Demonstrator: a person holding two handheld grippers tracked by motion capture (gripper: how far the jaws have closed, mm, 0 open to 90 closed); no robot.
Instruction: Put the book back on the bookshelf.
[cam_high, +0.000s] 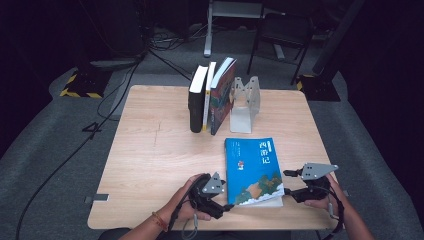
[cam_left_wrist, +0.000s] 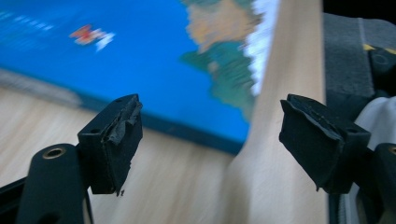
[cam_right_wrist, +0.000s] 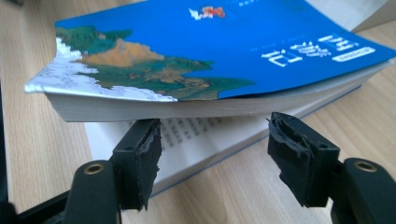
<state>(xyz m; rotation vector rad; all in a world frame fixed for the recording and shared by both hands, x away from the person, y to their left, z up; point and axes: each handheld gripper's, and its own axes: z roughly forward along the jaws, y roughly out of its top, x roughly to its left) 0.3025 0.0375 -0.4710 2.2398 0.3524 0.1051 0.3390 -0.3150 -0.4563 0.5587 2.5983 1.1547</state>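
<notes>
Blue is the cover of the book that lies near our edge of the wooden table, title side up, with a painted landscape across its near end. In the right gripper view we see that the front part of the book is lifted off the lower pages, so a gap stands open along its fore edge and printed text shows inside.

Our left gripper sits at the book's near left corner; in the left gripper view its jaws stand wide apart with nothing between the pads, the blue cover just ahead of them and blurred. Our right gripper is just beside the book's right edge, close to the near corner. Its jaws are also spread wide and grip nothing; in the right gripper view both pads sit low in front of the raised pages without pressing on them.

Farther back on the table we see three more books standing upright together, the right one leaning, and next to them a grey metal bookend, apart from the blue book
</notes>
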